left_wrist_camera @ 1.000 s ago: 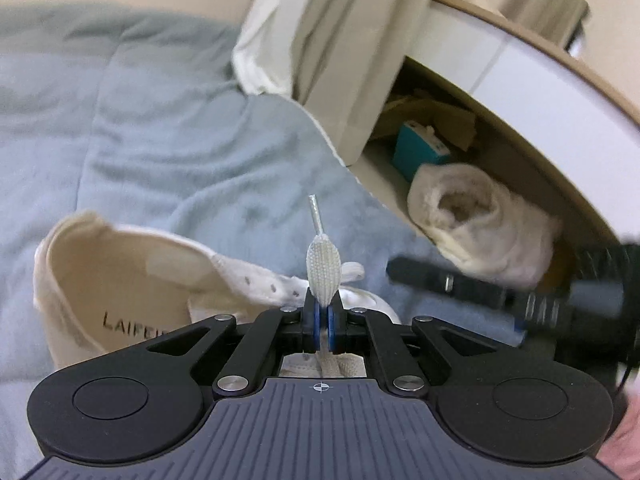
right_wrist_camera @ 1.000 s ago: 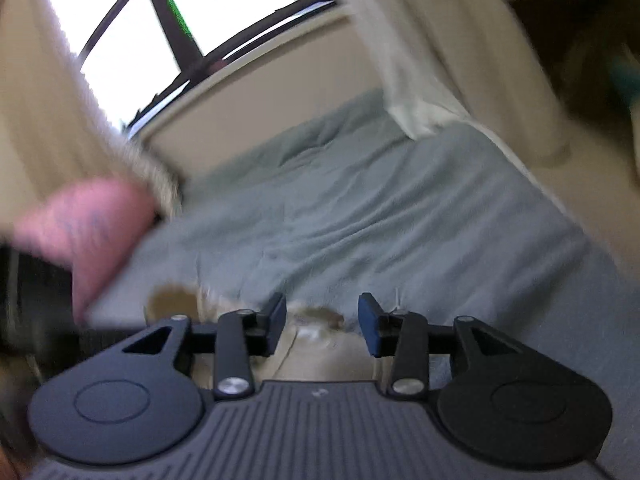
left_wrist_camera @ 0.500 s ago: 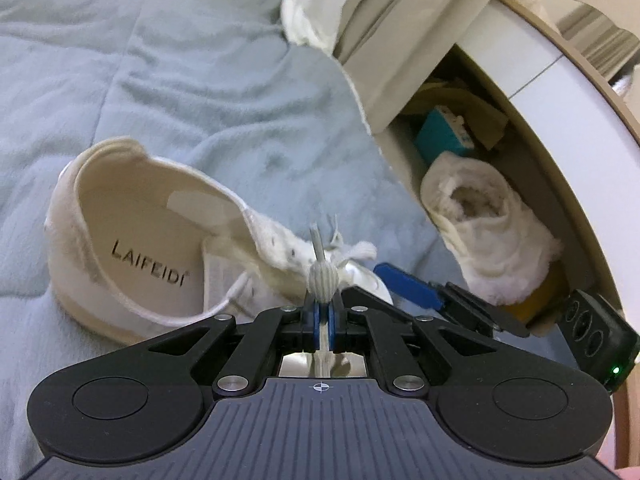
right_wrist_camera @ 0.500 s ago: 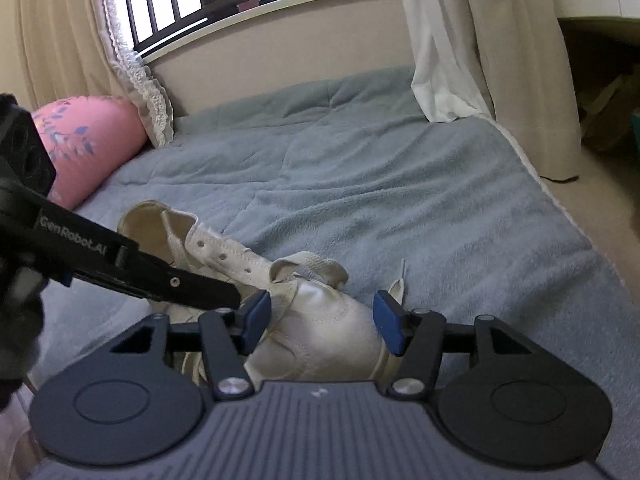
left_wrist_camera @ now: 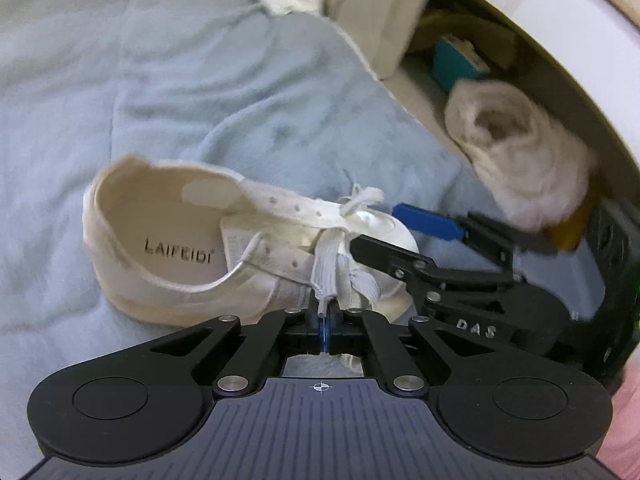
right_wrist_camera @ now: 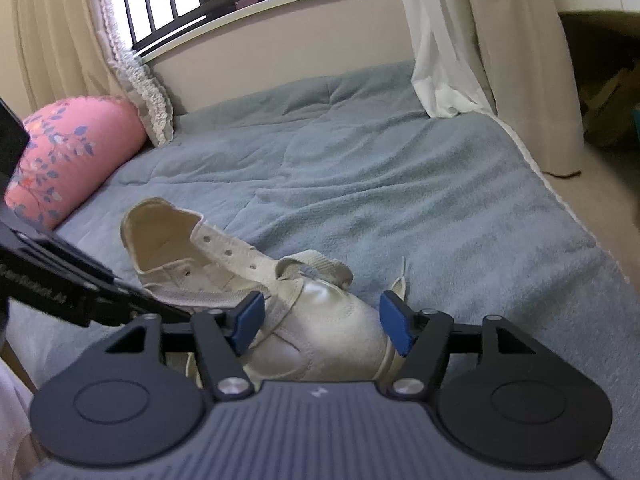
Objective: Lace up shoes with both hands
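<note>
The white shoe [left_wrist_camera: 224, 248] was seen lying on the bed [right_wrist_camera: 400, 184], laced only through its lowest eyelets; the upper holes were left empty. The lace end [left_wrist_camera: 326, 272] was pinched by the left hand-held gripper [left_wrist_camera: 323, 322]. The right hand-held gripper [right_wrist_camera: 322, 326] was held spread over the toe, gripping nothing.
</note>
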Motion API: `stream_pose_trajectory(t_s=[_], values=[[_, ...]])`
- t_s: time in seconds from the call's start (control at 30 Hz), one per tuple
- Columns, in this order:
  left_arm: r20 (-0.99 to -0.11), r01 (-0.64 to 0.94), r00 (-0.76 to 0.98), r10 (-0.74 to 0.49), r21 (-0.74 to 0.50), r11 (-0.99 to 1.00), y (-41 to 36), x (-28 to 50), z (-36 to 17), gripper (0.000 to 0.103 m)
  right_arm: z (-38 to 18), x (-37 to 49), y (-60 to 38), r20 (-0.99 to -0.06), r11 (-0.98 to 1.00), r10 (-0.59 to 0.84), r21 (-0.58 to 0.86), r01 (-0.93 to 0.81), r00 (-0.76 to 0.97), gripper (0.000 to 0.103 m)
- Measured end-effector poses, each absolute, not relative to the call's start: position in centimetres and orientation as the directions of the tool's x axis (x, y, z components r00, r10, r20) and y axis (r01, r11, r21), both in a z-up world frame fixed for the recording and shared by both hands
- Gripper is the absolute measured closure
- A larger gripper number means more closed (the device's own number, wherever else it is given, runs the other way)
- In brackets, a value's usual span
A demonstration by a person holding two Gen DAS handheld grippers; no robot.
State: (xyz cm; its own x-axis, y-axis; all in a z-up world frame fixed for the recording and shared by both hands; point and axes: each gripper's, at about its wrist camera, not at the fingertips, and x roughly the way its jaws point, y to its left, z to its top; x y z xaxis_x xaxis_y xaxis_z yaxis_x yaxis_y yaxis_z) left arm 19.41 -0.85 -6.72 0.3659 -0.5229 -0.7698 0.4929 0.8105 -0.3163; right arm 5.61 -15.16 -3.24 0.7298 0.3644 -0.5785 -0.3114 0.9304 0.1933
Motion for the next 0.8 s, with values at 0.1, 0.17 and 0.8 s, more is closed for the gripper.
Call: stream_pose_trajectory(t_s=[0.1, 0.17, 0.8], values=[[-0.769, 0.569, 0.403, -0.496, -0.214, 0.794, -0.7, 16.1, -4.8, 0.096, -3.2, 5.8, -15.6, -0.577, 0.927, 0.374, 0.226, -0.298, 0.726, 0.035], [-0.751, 0.613, 0.428, -0.504, -0.169, 0.772, 0.1, 12.8, -3.1, 0.069, -3.1, 6.0, -16.2, -0.568, 0.92, 0.39, 0.276, -0.279, 0.725, 0.035], [-0.612, 0.542, 0.678, -0.408, 0.042, 0.839, 3.2, 4.8, -0.5, 0.007, -3.5, 7.3, -21.3, -0.505, 0.792, 0.459, 0.605, -0.08, 0.731, 0.039]])
